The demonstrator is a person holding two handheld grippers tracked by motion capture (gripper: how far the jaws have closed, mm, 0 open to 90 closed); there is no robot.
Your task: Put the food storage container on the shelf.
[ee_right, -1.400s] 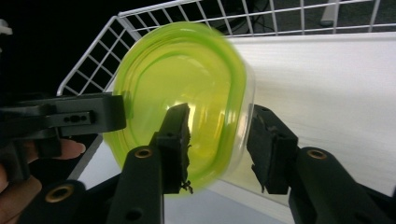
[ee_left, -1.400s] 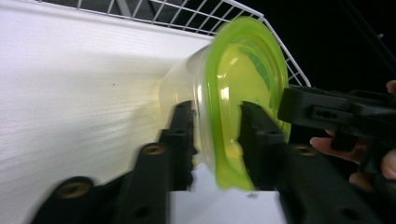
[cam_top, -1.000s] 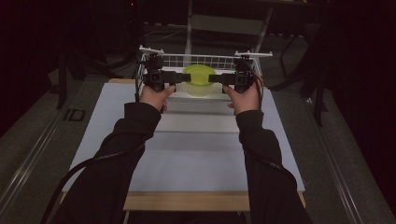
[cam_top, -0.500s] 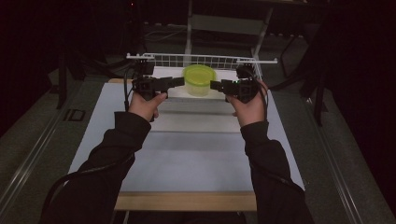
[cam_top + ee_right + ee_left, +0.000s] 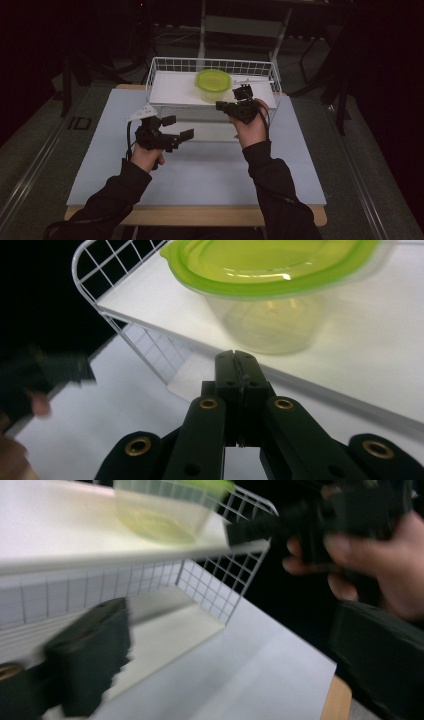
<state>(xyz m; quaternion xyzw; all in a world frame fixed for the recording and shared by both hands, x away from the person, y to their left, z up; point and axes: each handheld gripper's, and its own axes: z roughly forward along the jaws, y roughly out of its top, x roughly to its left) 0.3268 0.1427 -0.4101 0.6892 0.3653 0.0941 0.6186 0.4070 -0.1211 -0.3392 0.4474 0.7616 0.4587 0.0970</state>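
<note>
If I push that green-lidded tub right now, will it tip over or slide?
The tub would probably slide: it sits flat on a smooth white shelf and looks squat. It seems light, clear plastic with nothing visible inside. The wire basket rim would likely stop it.

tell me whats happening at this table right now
A person holds a gripper in each hand in front of a white wire basket. In it, on a white board, stands a clear container with a green lid. Both grippers are away from it and empty: the left gripper has just been opening, and the right gripper is shut on nothing.
</note>
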